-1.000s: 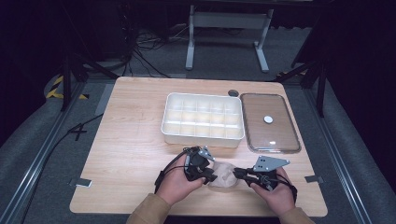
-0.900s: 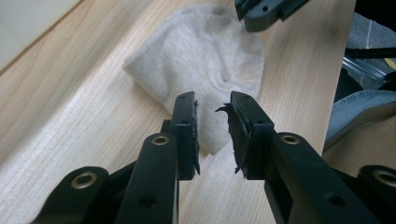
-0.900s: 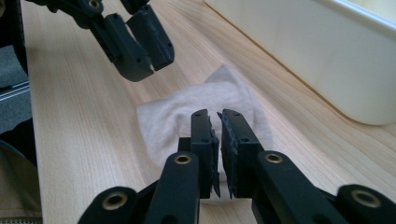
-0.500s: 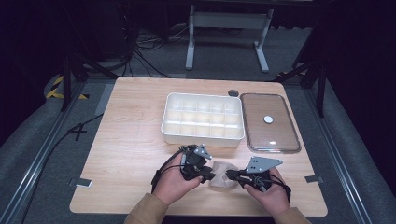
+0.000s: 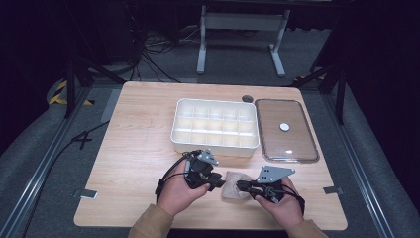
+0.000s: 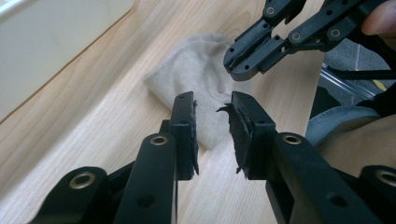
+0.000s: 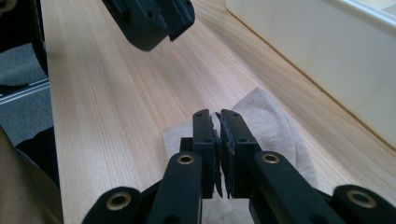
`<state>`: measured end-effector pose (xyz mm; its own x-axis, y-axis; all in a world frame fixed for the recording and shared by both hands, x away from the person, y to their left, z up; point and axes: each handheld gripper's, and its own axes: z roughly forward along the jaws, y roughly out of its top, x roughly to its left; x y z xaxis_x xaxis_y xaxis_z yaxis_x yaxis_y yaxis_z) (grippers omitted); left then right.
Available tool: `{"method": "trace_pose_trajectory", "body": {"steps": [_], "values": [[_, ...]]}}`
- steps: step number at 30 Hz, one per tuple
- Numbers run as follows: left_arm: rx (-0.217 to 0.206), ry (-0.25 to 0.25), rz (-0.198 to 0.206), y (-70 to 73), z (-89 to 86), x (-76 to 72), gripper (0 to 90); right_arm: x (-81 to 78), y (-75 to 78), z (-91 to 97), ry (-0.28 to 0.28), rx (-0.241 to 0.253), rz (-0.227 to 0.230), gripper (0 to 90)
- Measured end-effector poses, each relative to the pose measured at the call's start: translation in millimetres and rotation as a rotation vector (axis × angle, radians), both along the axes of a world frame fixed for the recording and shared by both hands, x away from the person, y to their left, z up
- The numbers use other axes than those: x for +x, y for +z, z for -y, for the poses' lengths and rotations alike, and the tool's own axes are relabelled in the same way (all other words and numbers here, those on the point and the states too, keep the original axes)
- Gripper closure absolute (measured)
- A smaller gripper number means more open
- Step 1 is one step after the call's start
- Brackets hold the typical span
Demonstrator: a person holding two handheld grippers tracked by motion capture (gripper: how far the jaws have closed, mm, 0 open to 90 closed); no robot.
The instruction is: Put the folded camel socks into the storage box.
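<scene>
Right hand-held gripper (image 7: 216, 122), near-right on the tabletop, had its jaws together, tips low over the near-right part of the small beige knitted cloth piece (image 5: 235, 184). In the right gripper view the pads looked pressed almost flat on each other; whether a fold of fabric was caught between them could not be told.

Left hand-held gripper (image 6: 213, 108) had its jaws apart with nothing between the pads, and they had just been opening a little. In the left gripper view it hung just above the cloth's near-left edge, not touching it.

The cloth lay flat and slightly rumpled on the light wooden tabletop (image 5: 138, 148), near the front edge, right between the two grippers. From the left gripper it lay to the right; from the right gripper, to the left. Its long axis ran roughly left to right, along the line joining the two grippers. Both were close; the right one sat on the cloth, so nearer. Judgement: the next move likely turned on the left gripper dropping onto the free left end while the right kept its end.

Farther off: a white plastic compartment tray (image 5: 216, 127) sat far of the cloth, apparently empty, and a clear flat lid with a white knob (image 5: 285, 130) lay just right of it.
</scene>
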<state>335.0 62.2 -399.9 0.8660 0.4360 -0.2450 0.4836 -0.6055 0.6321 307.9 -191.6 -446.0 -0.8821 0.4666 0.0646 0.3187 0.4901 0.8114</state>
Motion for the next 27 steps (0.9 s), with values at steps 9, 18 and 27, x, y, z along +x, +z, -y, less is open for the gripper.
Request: {"method": "trace_pose_trajectory", "body": {"steps": [9, 18, 27], "values": [[0.017, 0.048, -0.005, -1.8, -11.9, 3.0, 70.2, 6.9, -7.5, -1.2, -0.037, -0.055, -0.013, 84.6], [0.043, 0.071, -0.005, -7.2, -19.3, 3.0, 69.8, 15.9, -21.1, -8.0, -0.03, -0.12, -0.041, 86.5], [0.077, 0.088, -0.028, -14.4, -26.2, 2.3, 69.9, 17.5, -23.7, -19.7, 0.07, -0.125, -0.098, 89.2]]}}
